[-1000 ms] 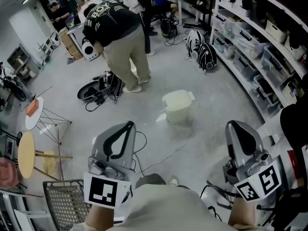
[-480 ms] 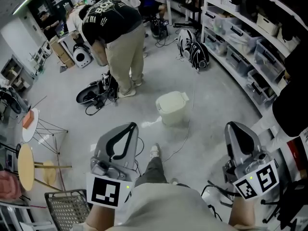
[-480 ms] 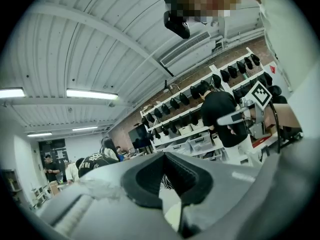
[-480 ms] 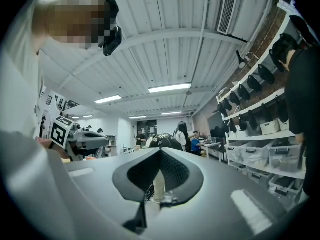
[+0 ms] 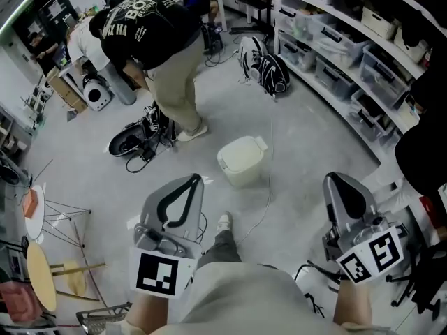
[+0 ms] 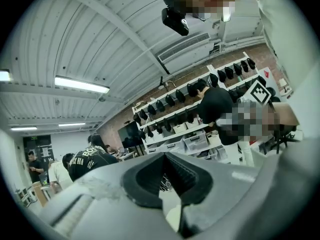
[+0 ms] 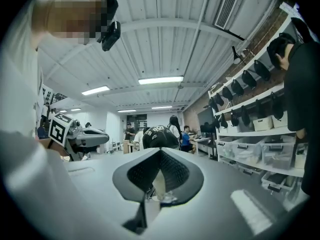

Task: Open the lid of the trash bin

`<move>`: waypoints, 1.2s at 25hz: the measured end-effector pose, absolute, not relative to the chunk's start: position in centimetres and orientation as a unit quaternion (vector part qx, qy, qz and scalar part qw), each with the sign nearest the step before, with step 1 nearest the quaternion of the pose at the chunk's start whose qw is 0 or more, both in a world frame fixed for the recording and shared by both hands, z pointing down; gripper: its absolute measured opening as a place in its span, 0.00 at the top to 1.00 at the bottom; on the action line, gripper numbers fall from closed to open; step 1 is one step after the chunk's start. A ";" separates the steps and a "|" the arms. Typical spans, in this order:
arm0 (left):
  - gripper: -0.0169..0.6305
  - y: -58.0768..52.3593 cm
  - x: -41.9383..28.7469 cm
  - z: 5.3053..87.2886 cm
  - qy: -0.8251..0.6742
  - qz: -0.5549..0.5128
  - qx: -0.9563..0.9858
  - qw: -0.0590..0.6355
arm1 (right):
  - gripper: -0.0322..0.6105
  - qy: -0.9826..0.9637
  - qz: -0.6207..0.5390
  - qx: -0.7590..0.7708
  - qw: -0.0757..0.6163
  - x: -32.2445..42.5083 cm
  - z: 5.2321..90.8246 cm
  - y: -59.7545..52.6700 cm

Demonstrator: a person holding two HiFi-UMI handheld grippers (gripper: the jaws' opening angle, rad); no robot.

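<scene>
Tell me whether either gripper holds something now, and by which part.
Nothing is held. The left gripper and the right gripper are shut and empty; the trash bin stands apart from both.

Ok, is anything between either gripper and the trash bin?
Nothing solid. Bare floor separates the left gripper and the right gripper from the trash bin. Only a thin cable lies on the floor beside the bin's right side.

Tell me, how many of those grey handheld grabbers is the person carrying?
2. The left grey two-jaw gripper is lower left in the head view, the right grey two-jaw gripper lower right; none looks hidden.
</scene>
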State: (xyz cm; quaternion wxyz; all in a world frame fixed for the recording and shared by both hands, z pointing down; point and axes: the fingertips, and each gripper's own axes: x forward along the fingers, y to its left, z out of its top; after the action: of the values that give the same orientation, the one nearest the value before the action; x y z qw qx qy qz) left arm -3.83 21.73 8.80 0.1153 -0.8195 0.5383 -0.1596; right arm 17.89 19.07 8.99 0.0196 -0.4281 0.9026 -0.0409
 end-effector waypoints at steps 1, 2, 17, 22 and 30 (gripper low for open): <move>0.97 20.5 -4.5 8.8 0.532 -0.160 -0.824 0.113 | 0.95 0.900 -0.044 -0.434 0.016 17.2 9.0 18.1; 0.97 19.2 -5.2 8.8 0.527 -0.160 -0.827 0.111 | 0.95 0.897 -0.047 -0.439 0.014 16.5 9.0 17.0; 0.97 1.8 -12.6 11.8 0.439 -0.168 -0.879 0.079 | 0.95 0.850 -0.074 -0.521 -0.020 8.7 10.8 2.8; 0.97 -1.6 -12.3 14.6 0.426 -0.178 -0.886 0.051 | 0.95 0.841 -0.107 -0.529 -0.040 8.6 14.0 -0.1; 0.97 -5.9 -12.3 22.9 0.459 -0.201 -0.864 -0.056 | 0.95 0.850 -0.172 -0.490 -0.090 8.9 22.4 -5.0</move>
State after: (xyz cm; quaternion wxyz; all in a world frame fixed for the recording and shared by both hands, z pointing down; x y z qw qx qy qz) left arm -12.33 -5.93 22.90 -0.0562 -0.8638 0.4585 -0.2010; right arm 8.94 -5.01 22.44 -0.0900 -0.4904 0.8496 -0.1723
